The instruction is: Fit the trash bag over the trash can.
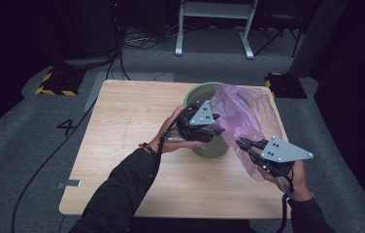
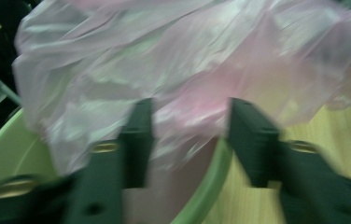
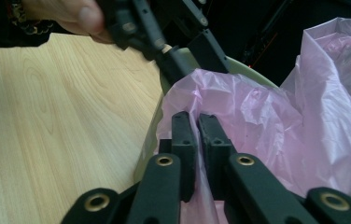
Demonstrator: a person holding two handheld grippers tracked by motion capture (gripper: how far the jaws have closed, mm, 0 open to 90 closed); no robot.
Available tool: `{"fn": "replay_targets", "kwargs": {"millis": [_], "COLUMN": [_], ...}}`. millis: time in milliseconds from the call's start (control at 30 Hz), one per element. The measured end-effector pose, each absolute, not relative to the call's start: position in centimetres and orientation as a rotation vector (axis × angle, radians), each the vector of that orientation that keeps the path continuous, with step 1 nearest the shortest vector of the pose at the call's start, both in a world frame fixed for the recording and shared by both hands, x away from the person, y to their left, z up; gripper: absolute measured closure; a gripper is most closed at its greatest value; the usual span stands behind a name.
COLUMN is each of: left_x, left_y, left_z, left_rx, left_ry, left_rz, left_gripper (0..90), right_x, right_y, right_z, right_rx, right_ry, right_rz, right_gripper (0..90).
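Observation:
A pale green bin [image 1: 210, 148] stands on the right half of the wooden table [image 1: 132, 126]. A thin pink plastic bag [image 1: 248, 114] billows out of it toward the right. My left gripper [image 1: 217, 127] hovers at the bin's near rim. In the blurred left gripper view its jaws stand apart, with bag film [image 2: 164, 60] and the green rim [image 2: 10, 149] in the gap between them [image 2: 190, 135]. My right gripper [image 1: 242, 143] is to the right of the bin; its jaws [image 3: 198, 123] are shut on a fold of the bag [image 3: 267, 121].
The bin sits close to the table's right edge, with bare wood [image 3: 47, 116] to its left. On the floor behind stand a white metal frame [image 1: 214, 29] and yellow-and-black striped bases [image 1: 57, 82]. A cable runs along the floor at left.

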State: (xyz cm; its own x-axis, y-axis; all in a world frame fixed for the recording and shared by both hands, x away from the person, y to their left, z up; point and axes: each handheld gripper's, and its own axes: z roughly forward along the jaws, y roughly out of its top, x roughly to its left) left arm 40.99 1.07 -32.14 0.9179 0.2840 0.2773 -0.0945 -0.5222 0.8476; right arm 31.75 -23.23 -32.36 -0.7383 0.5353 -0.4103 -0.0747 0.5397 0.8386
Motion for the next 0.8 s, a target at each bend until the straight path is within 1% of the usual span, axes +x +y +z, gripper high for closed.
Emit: {"fn": "replay_targets", "kwargs": {"millis": [33,67,133,233,267,300,400,467,500,533,567,667,700,800], "left_x": [40.7,40.3,39.8,39.6,39.6,39.5,39.6,39.8,39.8,39.9,40.1,40.3,40.4,40.7], "left_y": [0.6,0.0,-0.7,-1.3,-1.5,-1.5,-1.3,-0.9,-0.7,-0.5,-0.2,0.7,1.0,1.9], "left_z": [-32.2,-32.2,-32.3,-32.3,-32.3,-32.3,-32.1,-32.1,-32.1,-32.0,-32.0,-31.9,-31.9,-32.1], "left_rx": [2.065,2.063,2.073,2.089,2.097,2.100,2.102,2.102,2.101,2.097,2.094,2.094,2.094,2.086], "left_ry": [0.126,0.104,0.078,0.065,0.068,0.057,0.059,0.061,0.067,0.069,0.072,0.088,0.092,0.103], "left_rz": [0.459,0.450,0.458,0.459,0.474,0.483,0.504,0.516,0.527,0.530,0.524,0.539,0.537,0.536], "left_gripper": [31.2,25.7,22.3,22.9,28.1,40.8,69.6,80.6,84.6,87.7,89.1,89.5,89.6,89.6], "right_x": [31.8,31.8,31.8,31.8,31.7,31.7,31.5,31.3,31.2,31.1,31.0,30.6,30.3,29.7], "right_y": [-23.3,-23.3,-23.3,-23.2,-23.2,-23.1,-23.0,-23.0,-23.0,-23.0,-23.0,-23.3,-23.4,-23.8], "right_z": [-32.3,-32.3,-32.3,-32.2,-32.2,-32.1,-32.0,-32.0,-31.9,-31.9,-31.9,-31.7,-31.5,-31.0], "right_rx": [0.372,0.374,0.378,0.374,0.374,0.374,0.365,0.357,0.353,0.354,0.353,0.348,0.348,0.342], "right_ry": [2.116,2.113,2.112,2.111,2.112,2.110,2.112,2.114,2.116,2.115,2.115,2.101,2.096,2.079], "right_rz": [1.203,1.207,1.209,1.213,1.215,1.213,1.217,1.223,1.231,1.236,1.238,1.249,1.261,1.284], "right_gripper": [88.3,88.6,88.8,88.8,88.8,88.7,85.9,81.0,77.2,72.4,70.0,58.5,53.4,45.6]}}
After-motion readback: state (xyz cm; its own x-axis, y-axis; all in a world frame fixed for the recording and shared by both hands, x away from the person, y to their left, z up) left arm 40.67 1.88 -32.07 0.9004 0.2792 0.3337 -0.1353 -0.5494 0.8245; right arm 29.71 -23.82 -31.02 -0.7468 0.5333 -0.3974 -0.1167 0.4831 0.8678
